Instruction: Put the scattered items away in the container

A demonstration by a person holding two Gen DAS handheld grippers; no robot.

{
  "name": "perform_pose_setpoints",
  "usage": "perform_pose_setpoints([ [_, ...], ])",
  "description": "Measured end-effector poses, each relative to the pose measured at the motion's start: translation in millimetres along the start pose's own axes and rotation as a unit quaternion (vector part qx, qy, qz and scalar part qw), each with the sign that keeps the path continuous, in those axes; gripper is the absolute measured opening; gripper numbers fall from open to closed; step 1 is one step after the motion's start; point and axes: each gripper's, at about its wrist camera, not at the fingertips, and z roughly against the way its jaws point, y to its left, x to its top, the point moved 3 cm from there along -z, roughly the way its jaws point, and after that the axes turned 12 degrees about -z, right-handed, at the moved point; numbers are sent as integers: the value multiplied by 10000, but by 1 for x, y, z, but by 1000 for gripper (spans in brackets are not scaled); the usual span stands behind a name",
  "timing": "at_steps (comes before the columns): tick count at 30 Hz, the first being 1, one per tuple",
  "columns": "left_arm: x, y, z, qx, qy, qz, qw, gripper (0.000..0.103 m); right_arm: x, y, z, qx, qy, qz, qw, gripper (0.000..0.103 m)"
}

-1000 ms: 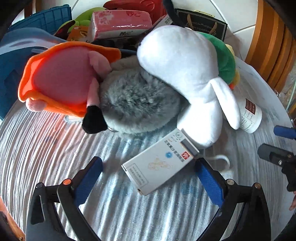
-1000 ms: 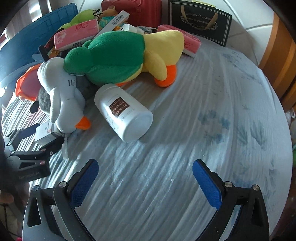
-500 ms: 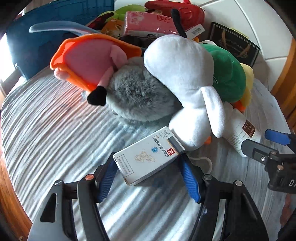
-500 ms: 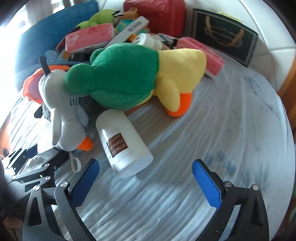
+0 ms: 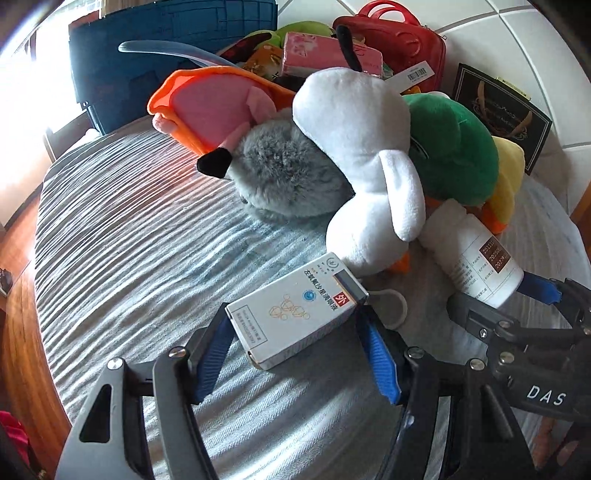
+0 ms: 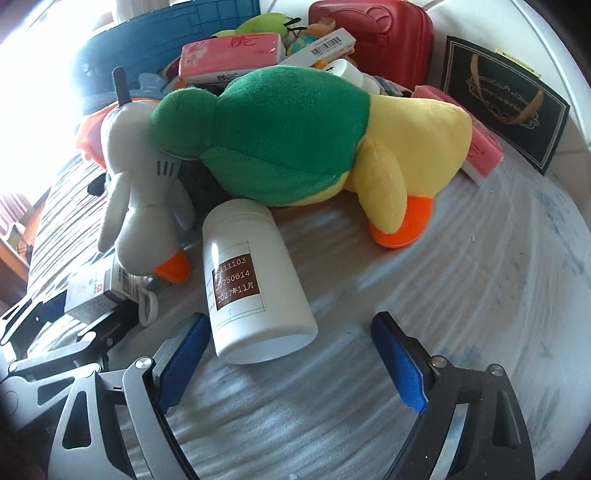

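Note:
My left gripper [image 5: 295,354] is shut on a white medicine box [image 5: 295,317] that rests on the striped cloth. The box also shows in the right wrist view [image 6: 92,291]. My right gripper [image 6: 291,354] is open, its left pad beside the base of a white bottle [image 6: 251,280] lying on its side; the bottle also shows in the left wrist view [image 5: 472,254]. A blue crate [image 5: 166,55] stands at the far back, holding several items.
A white plush goose [image 5: 369,166], a grey furry toy [image 5: 288,177], a pink-orange plush [image 5: 210,107] and a green-yellow plush duck [image 6: 295,140] lie piled behind the box and bottle. A red case [image 6: 384,33], black gift bag [image 6: 506,99] and pink tissue packs [image 6: 229,51] sit at the back.
My left gripper moved forward and closed on the medicine box. My right gripper moved in until the bottle's base lies between its open fingers.

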Motion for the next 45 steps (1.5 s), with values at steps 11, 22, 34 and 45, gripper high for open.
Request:
perform_pose_setpoints([
  [11,1,-6,-12,-5,249,4,9997,66,-13,-2,-3,23,-194,-49,9998,93],
  [22,6,-13,2,-174,630,6,9979,65,-13,-9,-2,-125,-63,1,9999,52],
  [34,40,2,53,-379,143,-234,9989,65,20,37,56,-280,-376,-163,9988,44],
  [45,73,29,78,-808,-294,-702,9938,65,38,80,110,-686,-929,-428,9924,42],
])
